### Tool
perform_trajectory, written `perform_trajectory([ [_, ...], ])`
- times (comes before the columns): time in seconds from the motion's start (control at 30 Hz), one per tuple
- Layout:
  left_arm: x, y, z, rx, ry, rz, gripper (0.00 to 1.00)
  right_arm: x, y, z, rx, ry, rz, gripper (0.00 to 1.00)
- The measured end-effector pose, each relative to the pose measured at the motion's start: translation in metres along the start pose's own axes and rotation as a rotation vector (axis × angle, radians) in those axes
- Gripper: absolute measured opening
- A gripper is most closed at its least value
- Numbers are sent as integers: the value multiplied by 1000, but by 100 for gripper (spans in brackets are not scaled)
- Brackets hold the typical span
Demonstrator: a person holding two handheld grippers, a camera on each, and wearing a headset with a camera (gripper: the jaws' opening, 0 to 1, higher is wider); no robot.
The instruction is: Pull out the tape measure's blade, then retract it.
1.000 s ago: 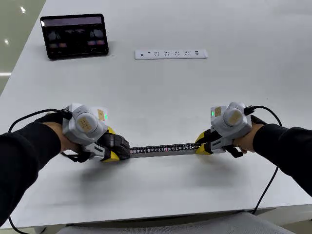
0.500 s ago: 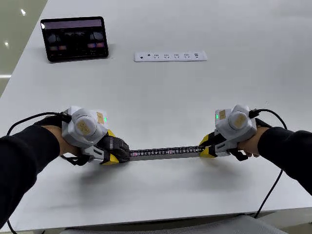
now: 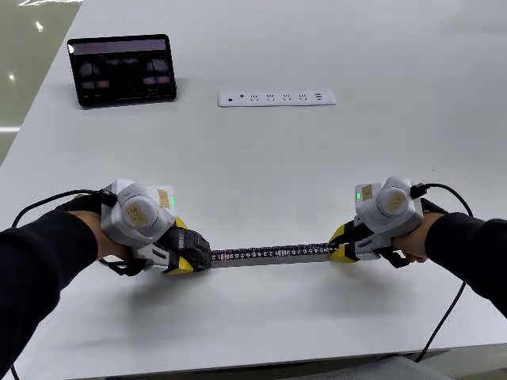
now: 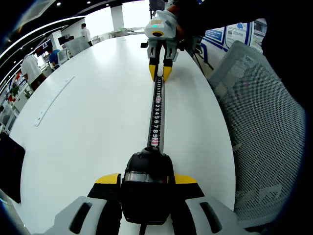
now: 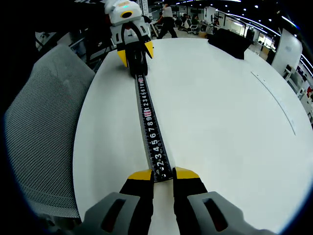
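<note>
Clamping the black tape measure case (image 4: 146,193) in the fingers of the left gripper (image 3: 186,254) near the front edge of the white worktop (image 3: 261,166), and pinching the tip of the numbered grey blade (image 3: 269,252) in the narrowed fingers of the right gripper (image 5: 163,175). Judged late in the pull-out step, with the blade drawn straight between the two. Next, ease right toward the case, feeding the blade home slowly to avoid a snap-back.

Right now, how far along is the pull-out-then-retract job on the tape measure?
Done: the blade is drawn out across the table, numbers showing. In hand: the left gripper clamps the tape measure case, and the right gripper has its fingers shut on the blade's tip. Left: retracting the blade into the case, which is not yet done.
</note>
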State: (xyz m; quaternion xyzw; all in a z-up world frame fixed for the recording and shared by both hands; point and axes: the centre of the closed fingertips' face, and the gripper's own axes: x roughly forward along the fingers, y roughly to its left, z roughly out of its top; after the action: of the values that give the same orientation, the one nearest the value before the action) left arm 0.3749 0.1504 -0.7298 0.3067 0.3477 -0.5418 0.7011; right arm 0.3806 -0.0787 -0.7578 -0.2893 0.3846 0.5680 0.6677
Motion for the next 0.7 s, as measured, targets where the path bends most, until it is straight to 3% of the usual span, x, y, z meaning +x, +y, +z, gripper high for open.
perform_trajectory([
  [0.7, 1, 0, 0, -1, -2, 5, 35, -6, -1, -10, 1, 23, -14, 10],
])
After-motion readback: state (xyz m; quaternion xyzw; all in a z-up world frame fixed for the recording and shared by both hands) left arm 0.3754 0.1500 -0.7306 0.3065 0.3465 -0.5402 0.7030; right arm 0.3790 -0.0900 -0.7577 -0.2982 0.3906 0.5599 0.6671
